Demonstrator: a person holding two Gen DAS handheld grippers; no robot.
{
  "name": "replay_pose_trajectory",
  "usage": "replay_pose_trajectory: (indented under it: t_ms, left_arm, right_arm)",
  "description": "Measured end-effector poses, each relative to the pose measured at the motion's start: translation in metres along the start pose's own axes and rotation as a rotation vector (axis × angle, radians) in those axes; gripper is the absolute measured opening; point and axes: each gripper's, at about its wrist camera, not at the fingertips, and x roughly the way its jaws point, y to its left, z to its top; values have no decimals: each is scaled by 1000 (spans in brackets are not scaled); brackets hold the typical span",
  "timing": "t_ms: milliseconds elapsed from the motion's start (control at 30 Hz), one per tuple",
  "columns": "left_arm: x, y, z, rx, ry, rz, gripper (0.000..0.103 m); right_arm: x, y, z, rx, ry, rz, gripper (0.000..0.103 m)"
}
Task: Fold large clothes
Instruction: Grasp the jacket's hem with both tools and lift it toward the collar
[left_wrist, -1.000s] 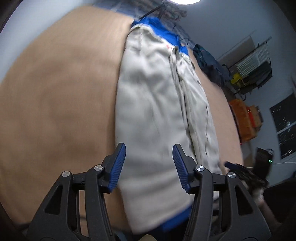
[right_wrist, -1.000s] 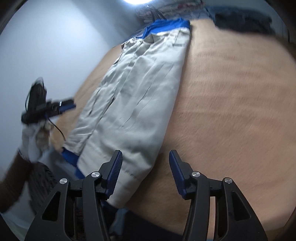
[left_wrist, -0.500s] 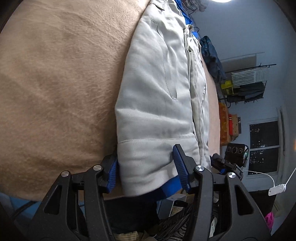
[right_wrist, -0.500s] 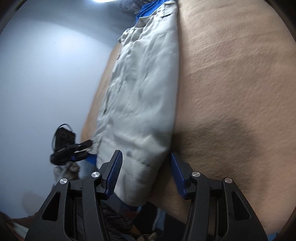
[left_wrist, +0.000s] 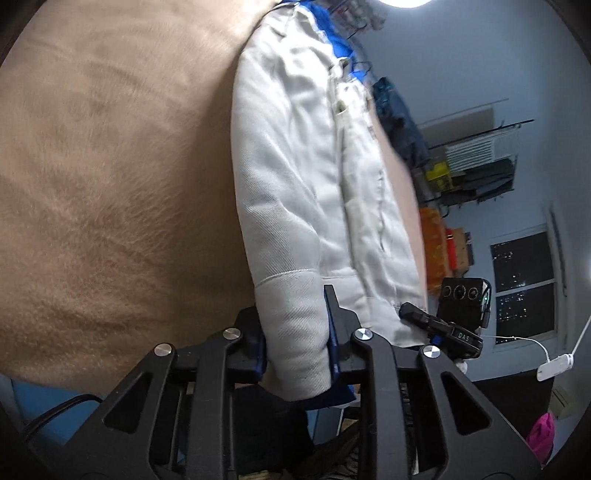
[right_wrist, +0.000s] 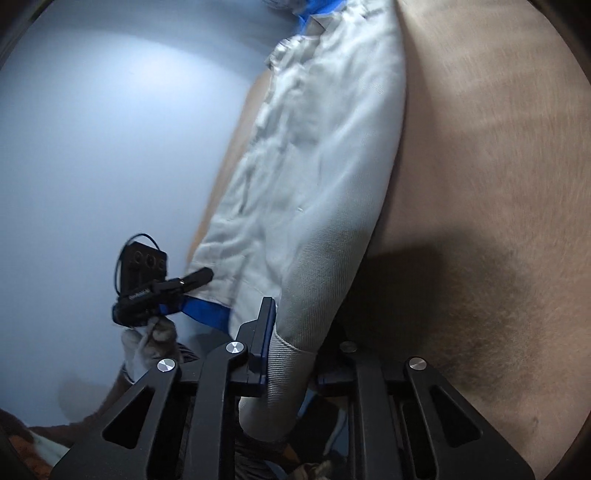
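One pale grey jacket (left_wrist: 295, 192) with blue trim is laid lengthwise on a tan blanket (left_wrist: 110, 184); two grippers are seen at its near hem. No containers are shown. The hem's left corner is pinched between the closing jaws of the left gripper (left_wrist: 295, 354). The right corner is likewise clamped by the closing right gripper (right_wrist: 295, 354). A gloved hand (right_wrist: 147, 343) is seen beneath the left gripper.
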Motion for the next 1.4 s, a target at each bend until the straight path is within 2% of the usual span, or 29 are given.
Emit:
replay_pose_trajectory:
  t_ms: [200, 333, 567, 700, 767, 1033, 1133, 1400]
  left_arm:
    - [-8, -13, 13, -14, -31, -65, 21]
    - [-16, -21, 27, -29, -66, -112, 20]
    - [-25, -49, 75, -17, -153, -157, 20]
    - [-20, -57, 107, -18, -188, -137, 19]
    - [-10, -59, 127, -30, -203, -101, 19]
    - [38, -41, 181, -84, -199, -9, 19]
    - [55, -31, 188, -101, -191, 19, 20]
    - [78, -8, 202, -158, -190, 37, 23]
  right_arm:
    - [-3, 6, 10, 4, -18, 19, 15]
    - [-11, 5, 17, 46, -65, 64, 15]
    - [-31, 12, 64, 106, -173, 112, 14]
    - [-31, 15, 99, 99, -207, 52, 14]
    - [-30, 11, 116, 118, -223, 22, 14]
    - [-2, -17, 168, 176, -228, -92, 14]
    - [5, -27, 175, 184, -214, -137, 14]
    - [13, -50, 180, 237, -193, -147, 16]
